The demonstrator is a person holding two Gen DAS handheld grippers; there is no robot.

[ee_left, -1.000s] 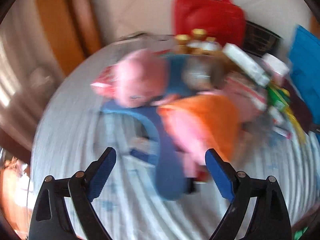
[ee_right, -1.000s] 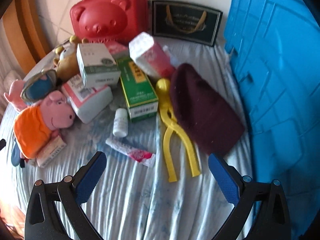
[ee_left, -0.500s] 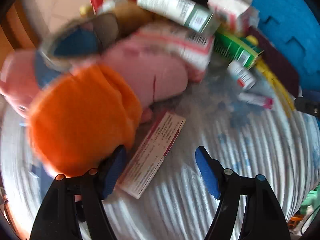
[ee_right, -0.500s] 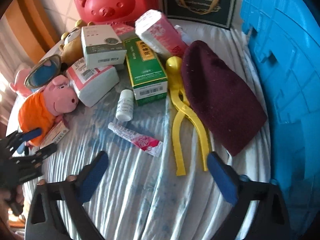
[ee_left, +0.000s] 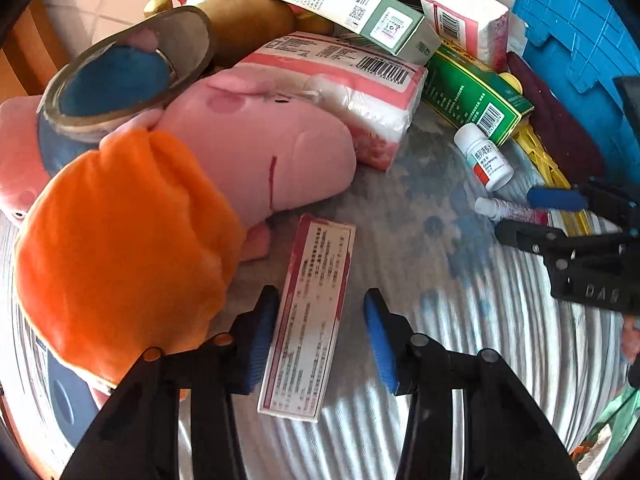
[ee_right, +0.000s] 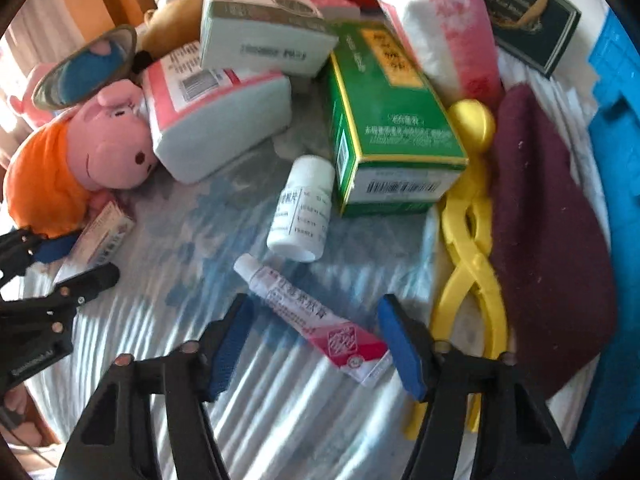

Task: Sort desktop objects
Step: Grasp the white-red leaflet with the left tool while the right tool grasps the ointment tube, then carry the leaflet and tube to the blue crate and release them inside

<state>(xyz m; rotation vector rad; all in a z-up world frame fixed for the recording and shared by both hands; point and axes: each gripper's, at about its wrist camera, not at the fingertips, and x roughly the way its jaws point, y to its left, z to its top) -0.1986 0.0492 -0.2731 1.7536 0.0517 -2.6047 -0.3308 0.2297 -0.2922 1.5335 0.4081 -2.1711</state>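
Note:
A flat pink-and-white medicine box (ee_left: 308, 312) lies on the striped cloth beside a pink pig plush in an orange dress (ee_left: 120, 240). My left gripper (ee_left: 320, 340) straddles the box and its jaws are closing. The left pad sits at the box's edge, while a gap remains at the right pad. A white-and-red ointment tube (ee_right: 308, 316) lies slantwise between the pads of my right gripper (ee_right: 316, 348). These jaws are closing too, with neither pad pressing on the tube. The tube (ee_left: 516, 212) also shows in the left wrist view, and the box (ee_right: 106, 232) in the right wrist view.
Close behind the tube are a white pill bottle (ee_right: 300, 208), a green carton (ee_right: 384, 120), tissue packs (ee_right: 216, 120), yellow plastic tongs (ee_right: 468, 240) and a maroon beanie (ee_right: 548, 220). A blue crate (ee_right: 616, 80) walls the right side. A brown bear plush (ee_left: 248, 20) and a slipper (ee_left: 120, 76) lie behind the pig.
Both grippers came down toward the cloth and their jaws narrowed. The left one swung from the plush to straddle the medicine box. The right one dropped over the ointment tube.

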